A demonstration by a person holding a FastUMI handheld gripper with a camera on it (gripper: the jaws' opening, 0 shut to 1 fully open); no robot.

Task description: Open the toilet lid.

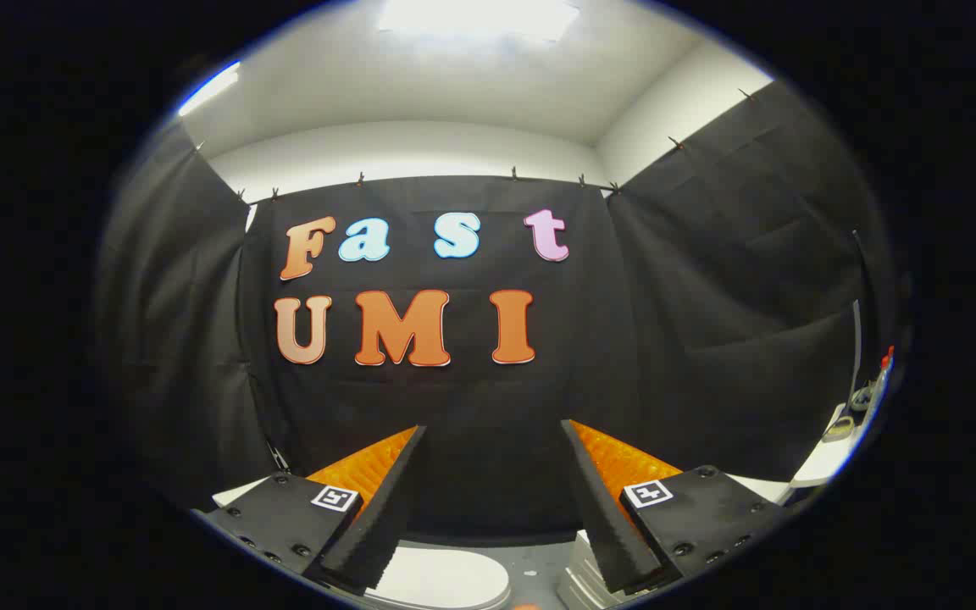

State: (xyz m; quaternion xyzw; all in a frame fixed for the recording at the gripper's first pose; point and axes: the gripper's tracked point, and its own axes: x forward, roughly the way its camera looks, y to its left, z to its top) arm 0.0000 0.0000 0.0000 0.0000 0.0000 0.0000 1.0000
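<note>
Both fingers of your gripper (492, 440) stood spread wide, grasping nothing and touching nothing. Your toilet lid (441, 580) lay closed, low between them, nearer the left finger.

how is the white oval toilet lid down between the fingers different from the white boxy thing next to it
The toilet lid is rounded, smooth and lies flat and closed, below the open gripper. The boxy white object beside it is angular with stepped edges and is partly hidden by one finger. Both are white and sit low, untouched.
</note>
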